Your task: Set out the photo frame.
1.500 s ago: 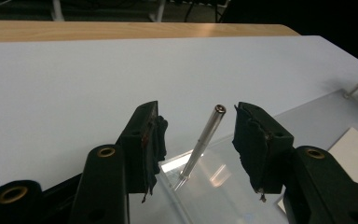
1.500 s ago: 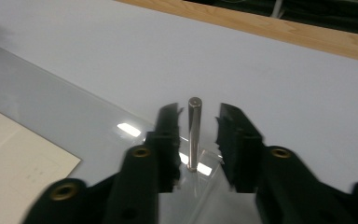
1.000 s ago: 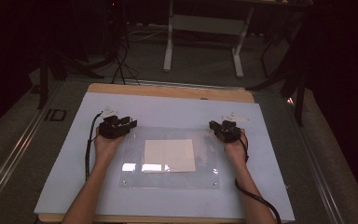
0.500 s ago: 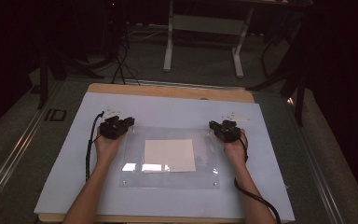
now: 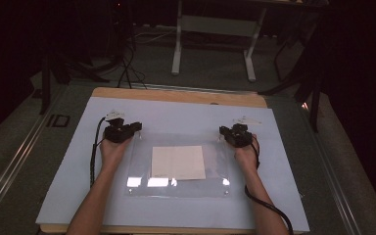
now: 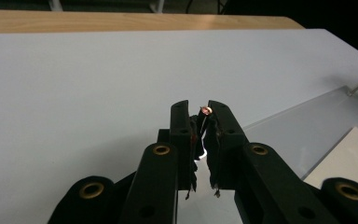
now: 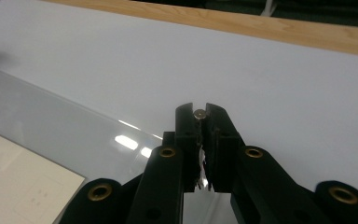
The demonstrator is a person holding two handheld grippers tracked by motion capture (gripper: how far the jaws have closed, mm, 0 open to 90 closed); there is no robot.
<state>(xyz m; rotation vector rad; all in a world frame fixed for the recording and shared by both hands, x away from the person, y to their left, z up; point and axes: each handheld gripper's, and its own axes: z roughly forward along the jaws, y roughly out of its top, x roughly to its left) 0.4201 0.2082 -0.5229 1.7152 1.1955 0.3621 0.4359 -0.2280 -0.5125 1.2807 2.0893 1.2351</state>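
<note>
At the far corners of a clear acrylic sheet, the two grippers sit nearly closed: the left gripper pinches a small round-headed pin between its jaws, and the right gripper clamps a similar stud. A cream paper lies under the sheet, on the white mat covering the wooden table.

Black gripper, brass-ringed screw holes

Bare white sheet open beyond both grippers, clear panel and paper lying between them
</note>
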